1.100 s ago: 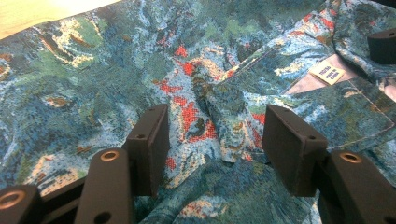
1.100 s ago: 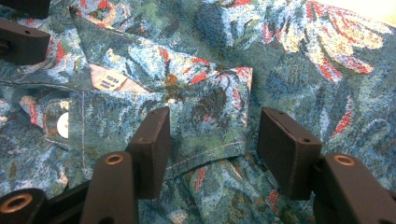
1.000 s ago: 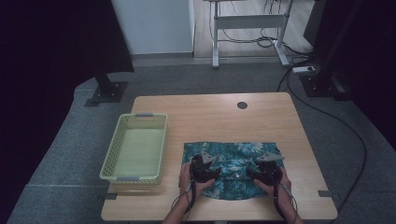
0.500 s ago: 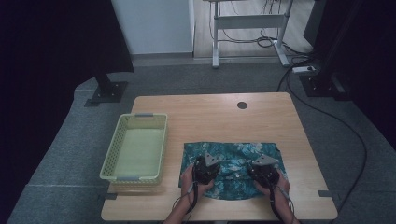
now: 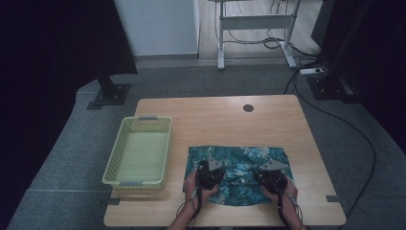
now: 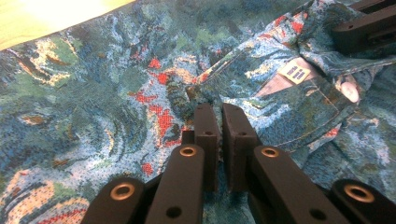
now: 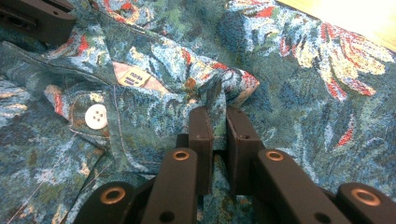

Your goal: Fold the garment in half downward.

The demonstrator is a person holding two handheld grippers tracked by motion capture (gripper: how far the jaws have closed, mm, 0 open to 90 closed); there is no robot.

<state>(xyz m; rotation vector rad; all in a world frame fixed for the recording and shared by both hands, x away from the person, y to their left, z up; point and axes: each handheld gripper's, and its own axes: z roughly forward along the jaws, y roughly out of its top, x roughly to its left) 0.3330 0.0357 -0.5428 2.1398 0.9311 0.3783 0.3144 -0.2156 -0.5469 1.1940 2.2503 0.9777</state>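
1. Fabric fills the near right part of the tabletop (image 5: 268, 115): a blue-green patterned shirt (image 5: 239, 160) with red and pale flecks lies spread out there, its front edge close to the near edge of the tabletop.
2. Left tool (image 5: 209, 173) rests on the near left part of the shirt, held in the person's left hand (image 5: 195, 184). In the left gripper view its jaws stand nearly together with a narrow slit between them, and a ridge of cloth is pinched up at their tips (image 6: 220, 112).
3. Right tool (image 5: 273, 175) rests on the near right part of the shirt, held in the right hand (image 5: 285, 190). In the right gripper view its jaws are likewise almost closed, with a fold of the shirt gathered between them (image 7: 219, 116).
4. Collar area lies between the two tools: a small label (image 7: 134, 77) sits inside the neckline, and a white button (image 7: 96, 115) shows just beside it on the placket.
5. Yellow-green basket (image 5: 125, 143) stands on the left part of the tabletop, apart from the shirt, its long side running along the left edge.
6. Dark round hole (image 5: 248, 108) sits in the tabletop near the far edge, well apart from the shirt.
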